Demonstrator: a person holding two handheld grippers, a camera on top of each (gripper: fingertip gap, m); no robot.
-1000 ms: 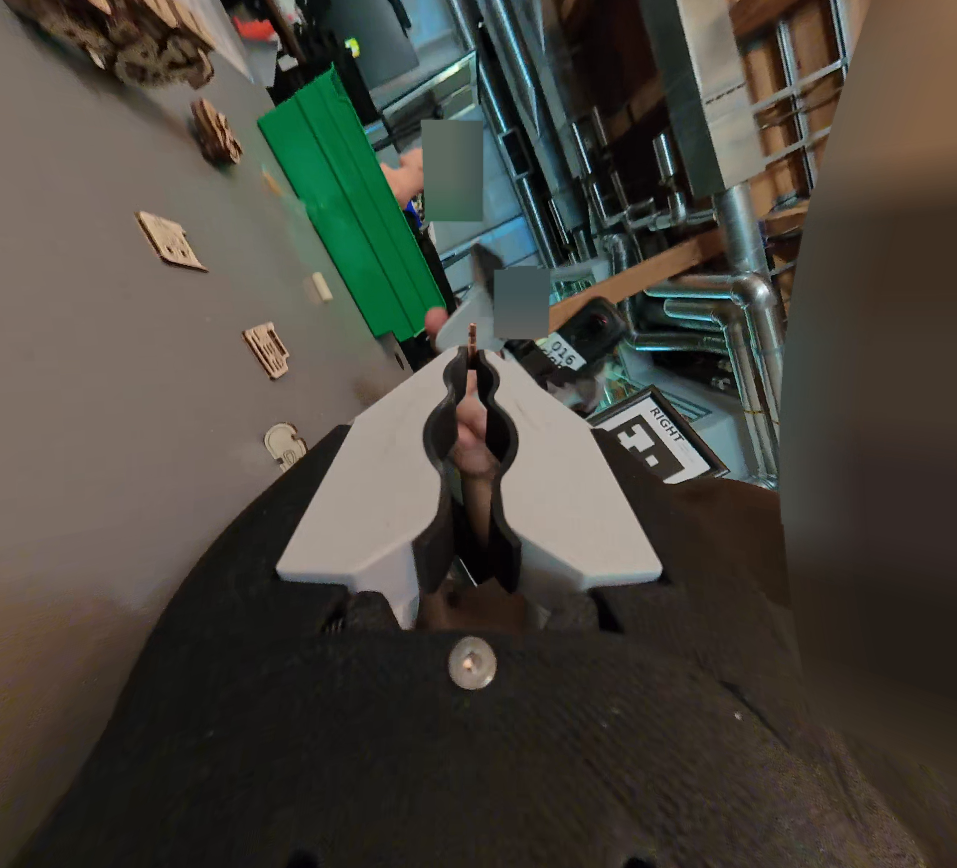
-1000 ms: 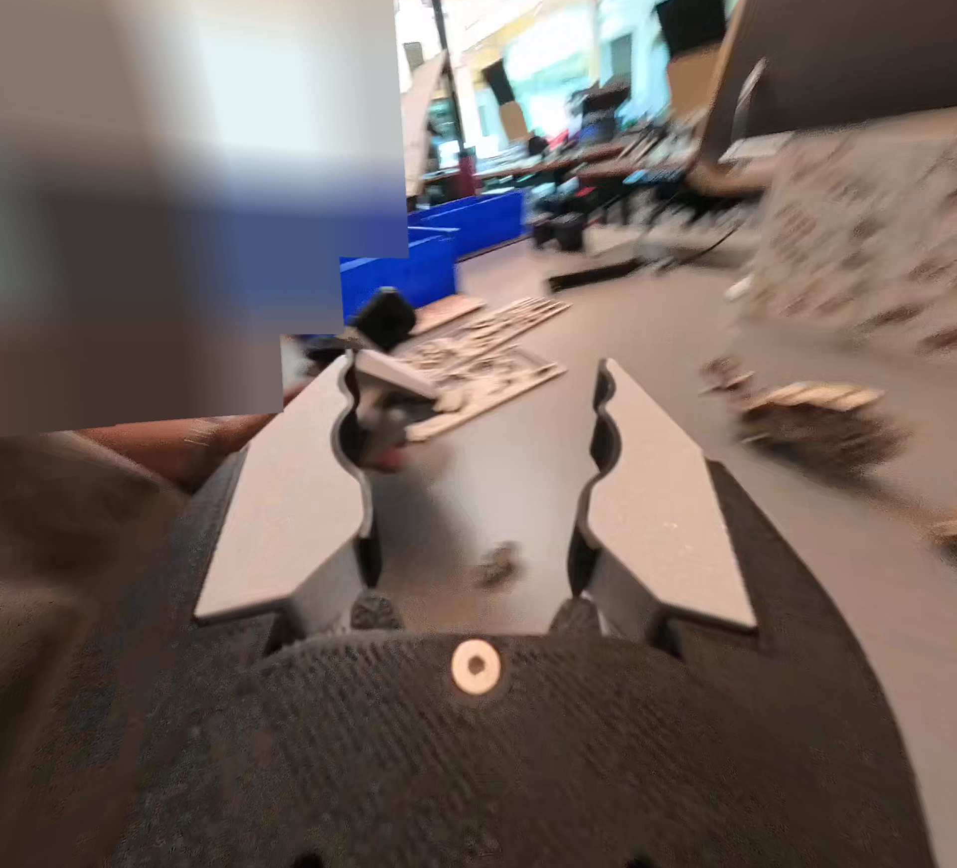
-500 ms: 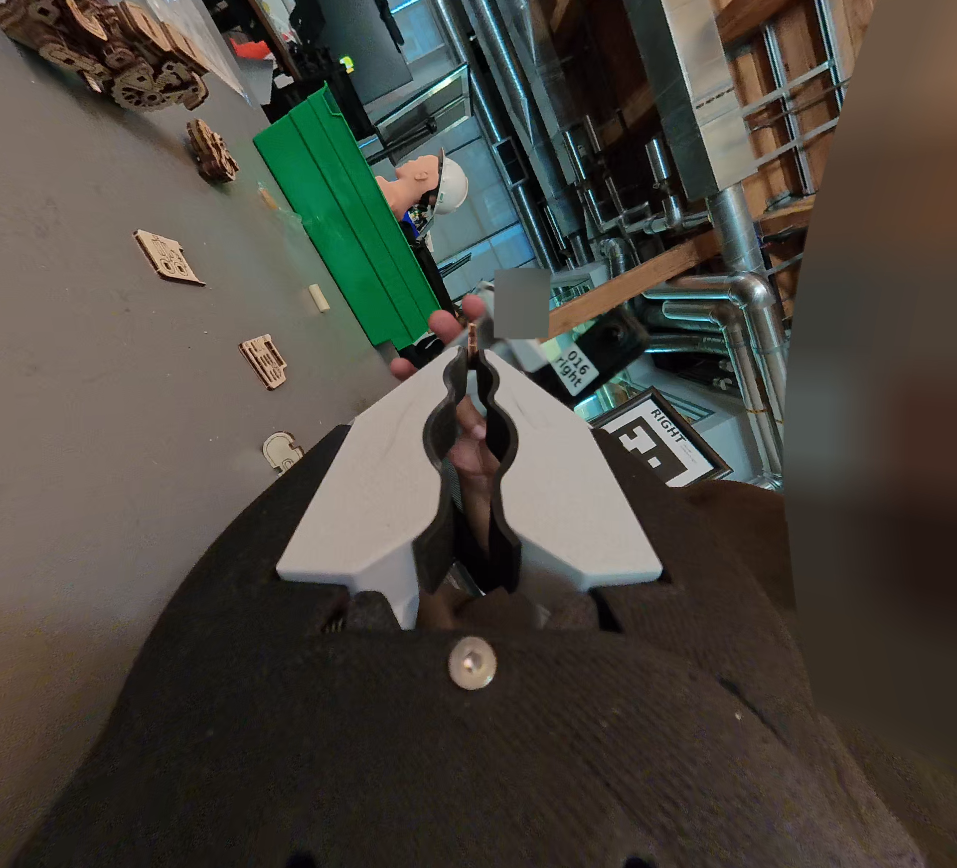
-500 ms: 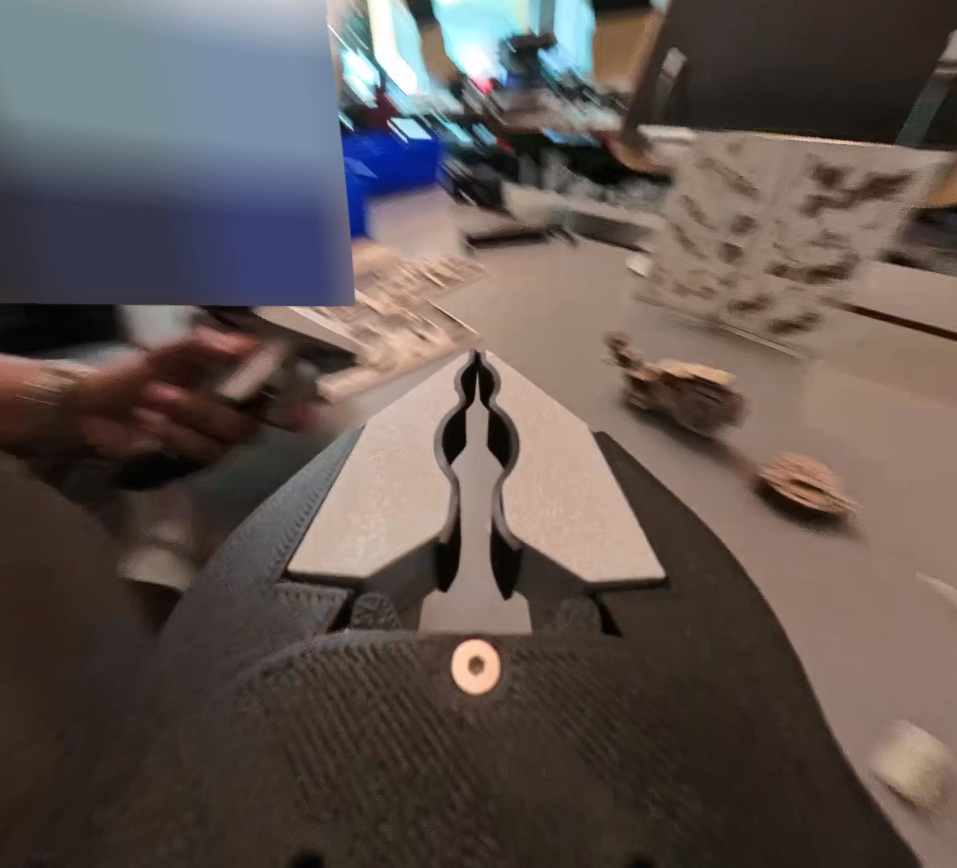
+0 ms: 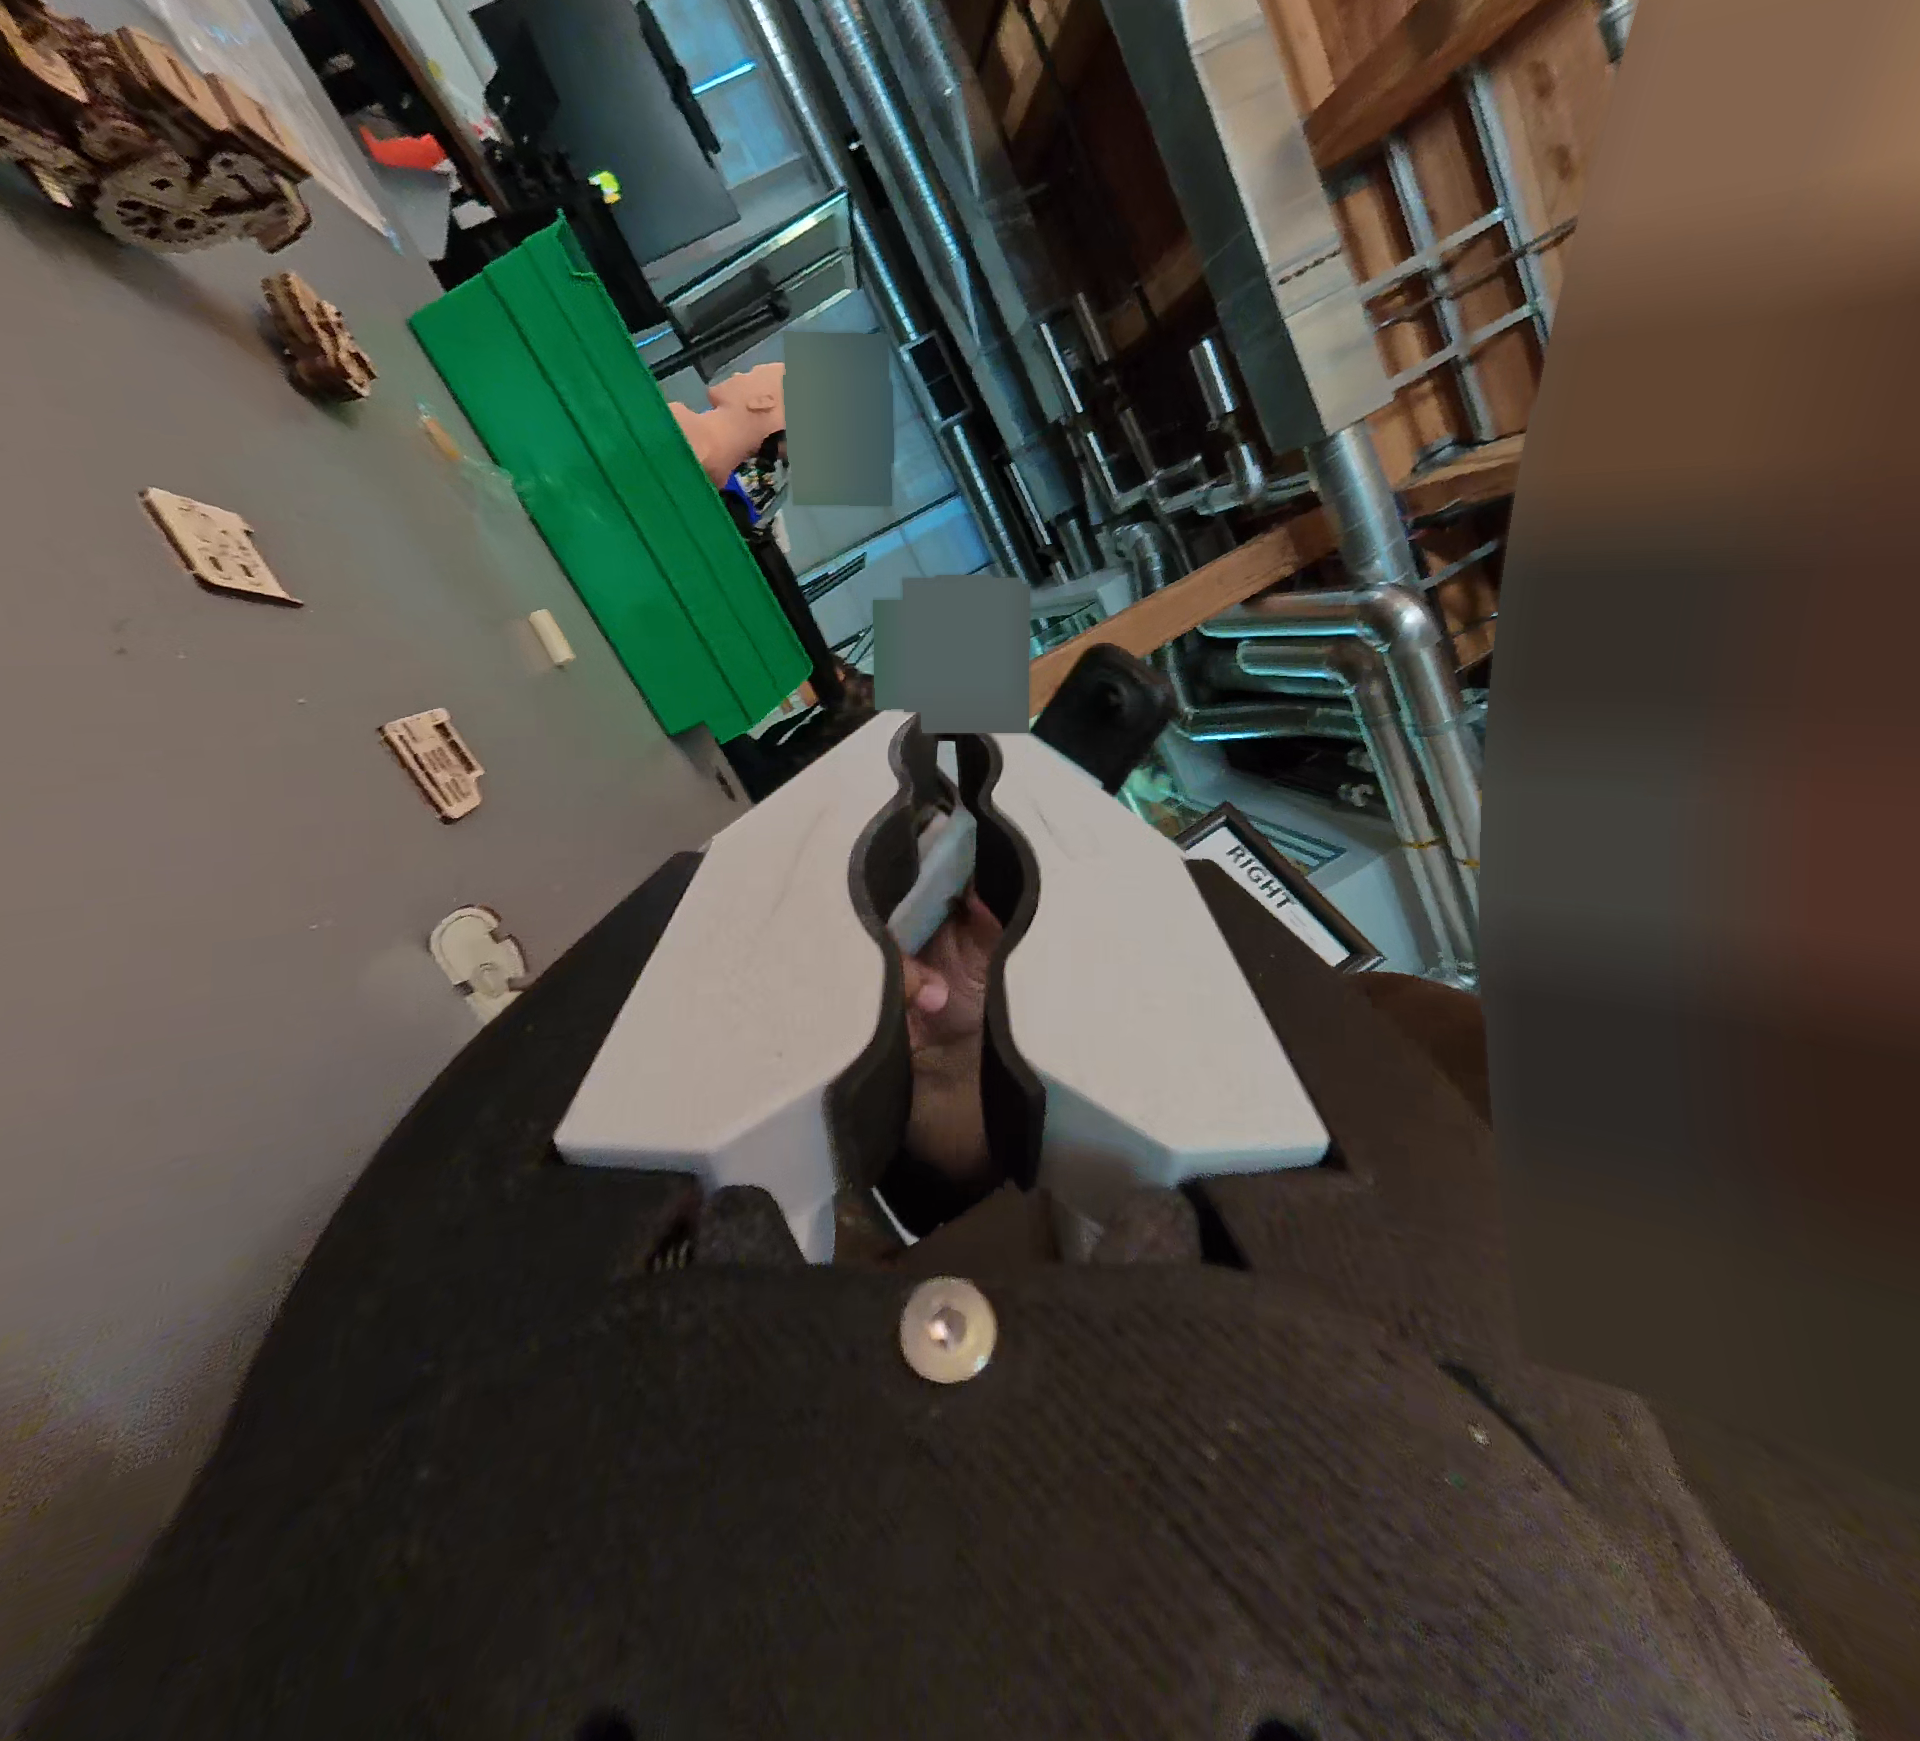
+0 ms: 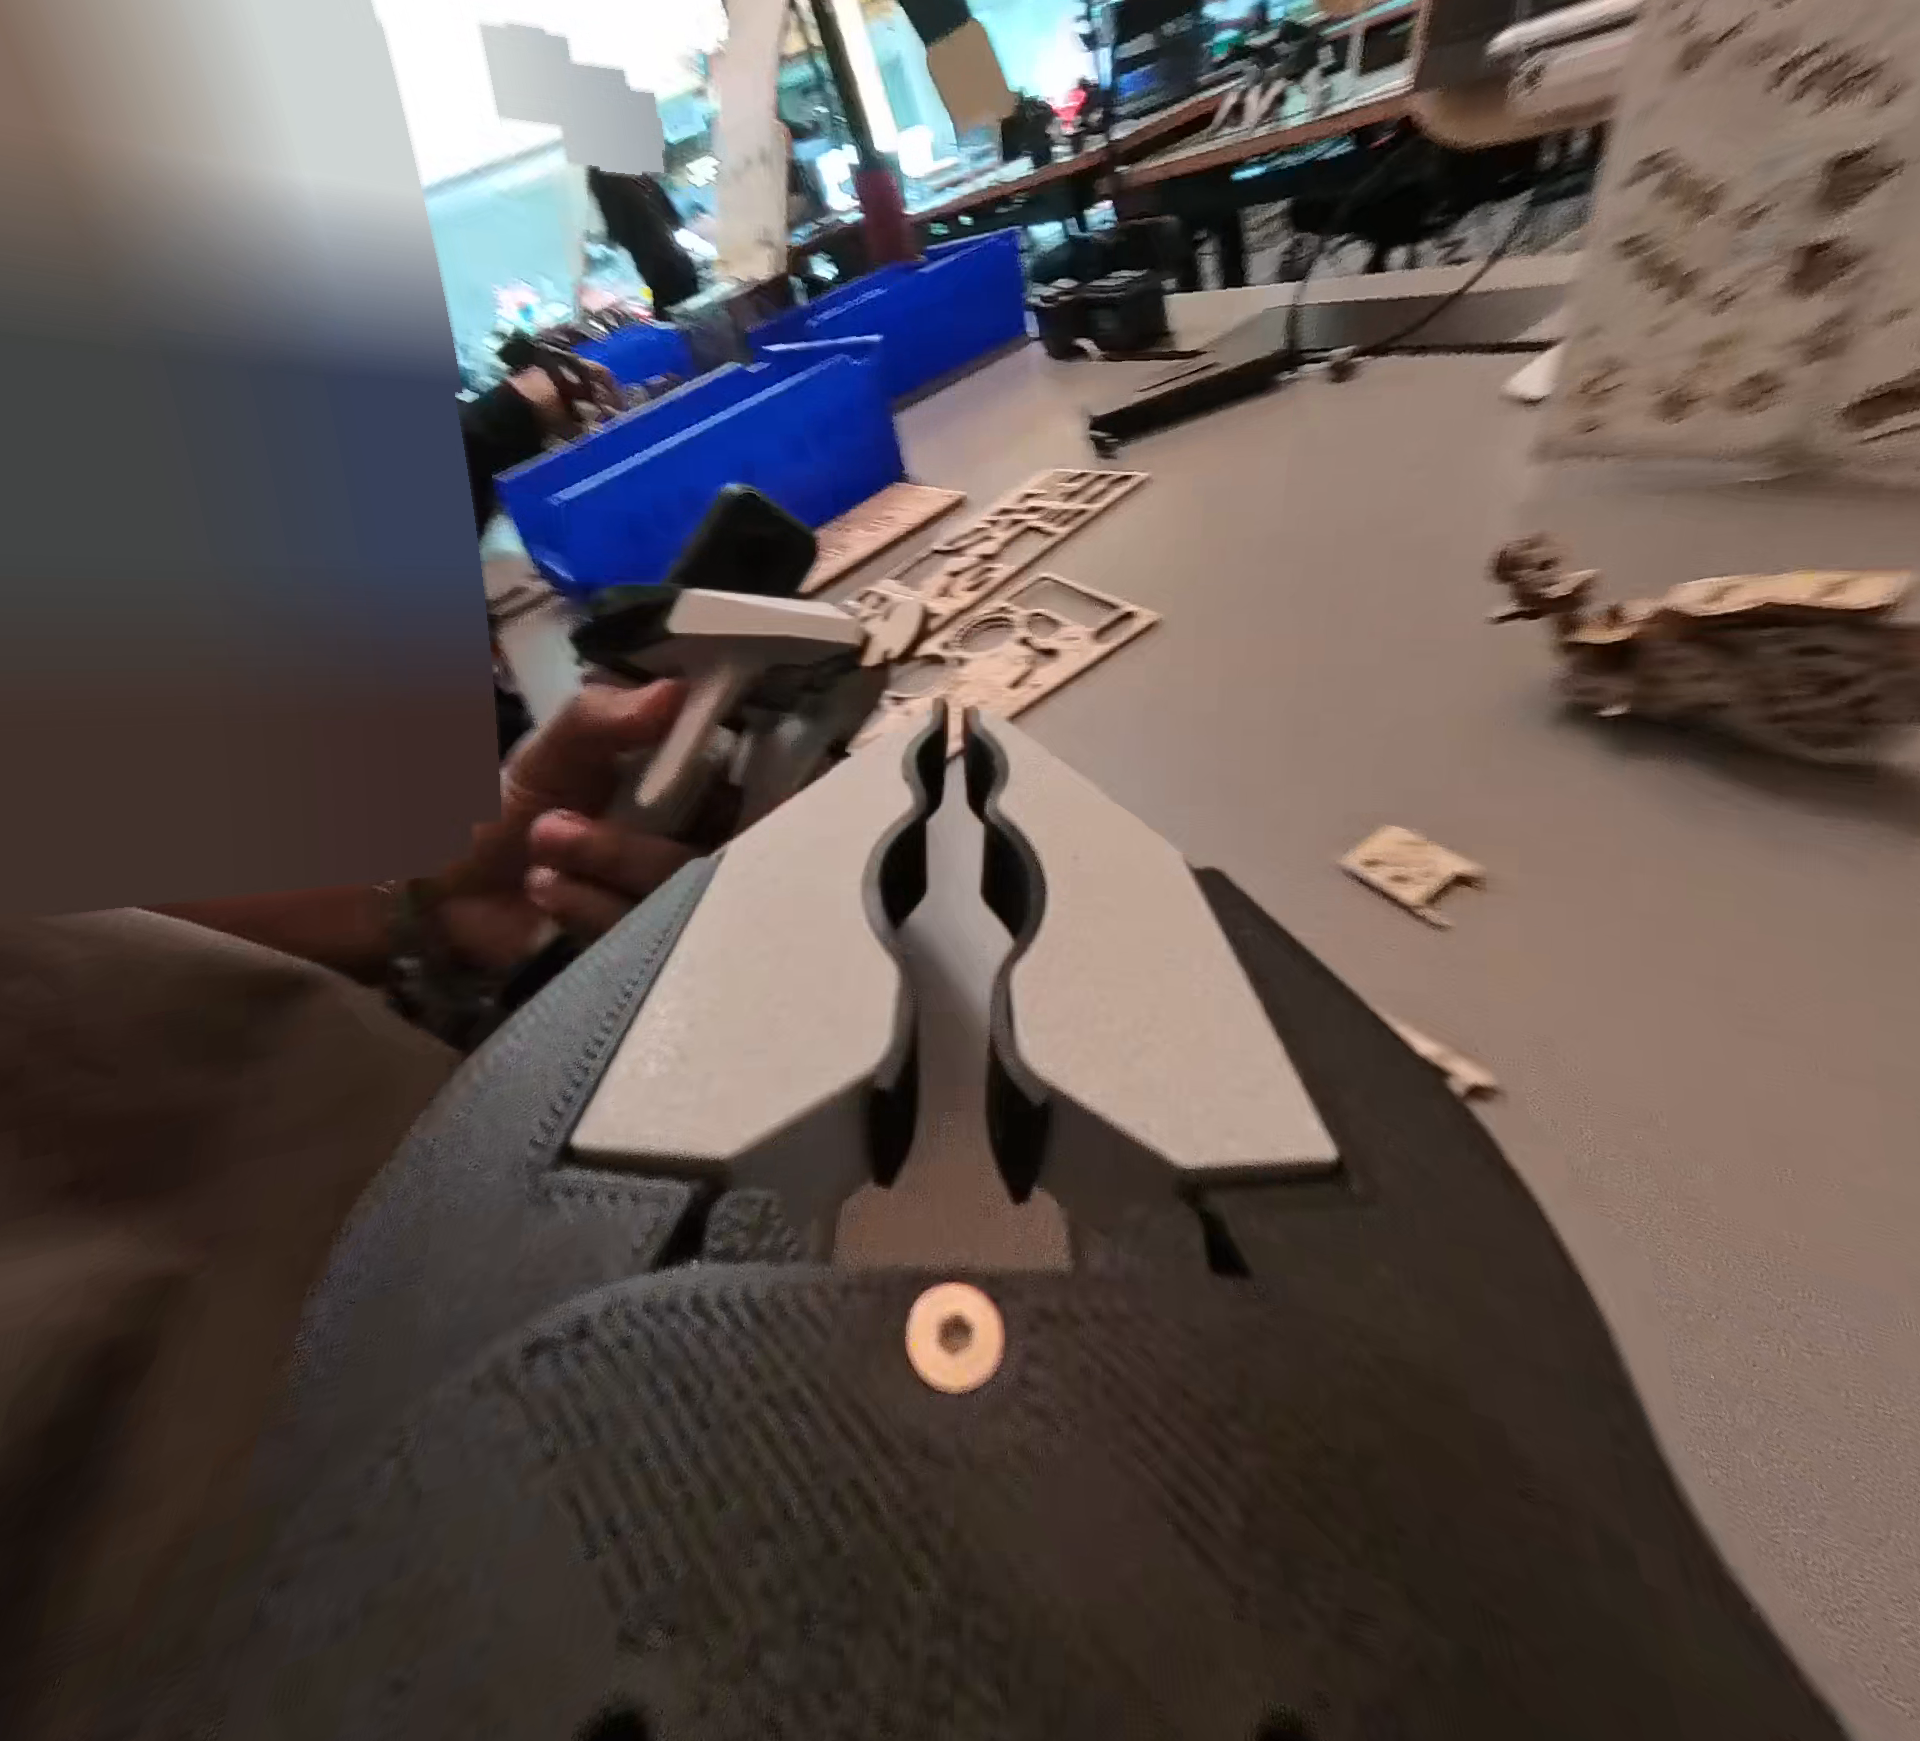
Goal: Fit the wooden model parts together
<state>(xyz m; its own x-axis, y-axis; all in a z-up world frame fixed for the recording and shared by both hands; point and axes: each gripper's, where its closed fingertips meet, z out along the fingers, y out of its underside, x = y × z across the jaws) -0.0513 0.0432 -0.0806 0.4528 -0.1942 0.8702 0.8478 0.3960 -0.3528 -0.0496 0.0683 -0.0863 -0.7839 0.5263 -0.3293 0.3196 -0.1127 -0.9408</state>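
My left gripper (image 5: 940, 741) is shut, and a patch hides its tips in its own view. In the right wrist view the left gripper (image 6: 854, 637) is held up left of centre, shut on a small flat wooden piece (image 6: 896, 626). My right gripper (image 6: 956, 723) is shut and empty, just below and right of that piece. Its body (image 5: 1107, 725) shows beyond the left fingertips. An assembled wooden model (image 6: 1745, 663) stands on the grey table (image 6: 1299, 652) at the right, and it also shows in the left wrist view (image 5: 135, 143).
Loose flat wooden parts (image 5: 218, 543) (image 5: 434, 761) (image 5: 476, 959) lie on the table, with another (image 6: 1408, 870) near the right gripper. Punched-out wooden sheets (image 6: 997, 590) lie ahead. Blue bins (image 6: 717, 465), a green bin (image 5: 613, 486) and a printed sheet (image 6: 1745, 216) stand around.
My right gripper went from open to shut and swung around beside the left one. The left gripper stayed shut on its piece.
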